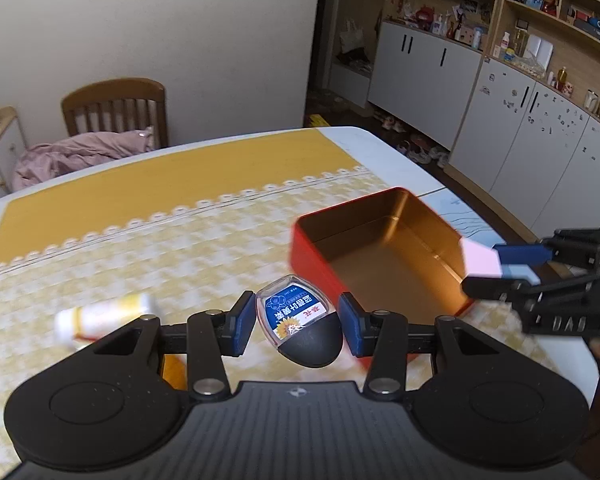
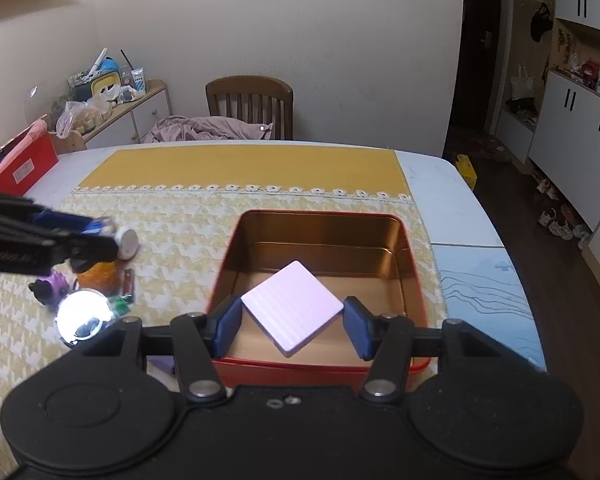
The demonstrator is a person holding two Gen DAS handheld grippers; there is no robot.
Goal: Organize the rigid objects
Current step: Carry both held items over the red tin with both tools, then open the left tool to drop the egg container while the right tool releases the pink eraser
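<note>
Yellow patterned cloth covers the desk (image 2: 460, 184); open red metal tin (image 2: 414, 264) at frame centre. Right gripper (image 2: 293, 326) clamps pink square block (image 2: 292, 306) above the tin. Left gripper (image 1: 298, 324) clamps black-and-clear labelled oval case (image 1: 300, 326), lower centre.

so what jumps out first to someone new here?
The open red tin with its gold inside, in the middle of the yellow cloth. The right gripper holds a pink square block over it; the left gripper carries a small blue-labelled container nearby.
</note>
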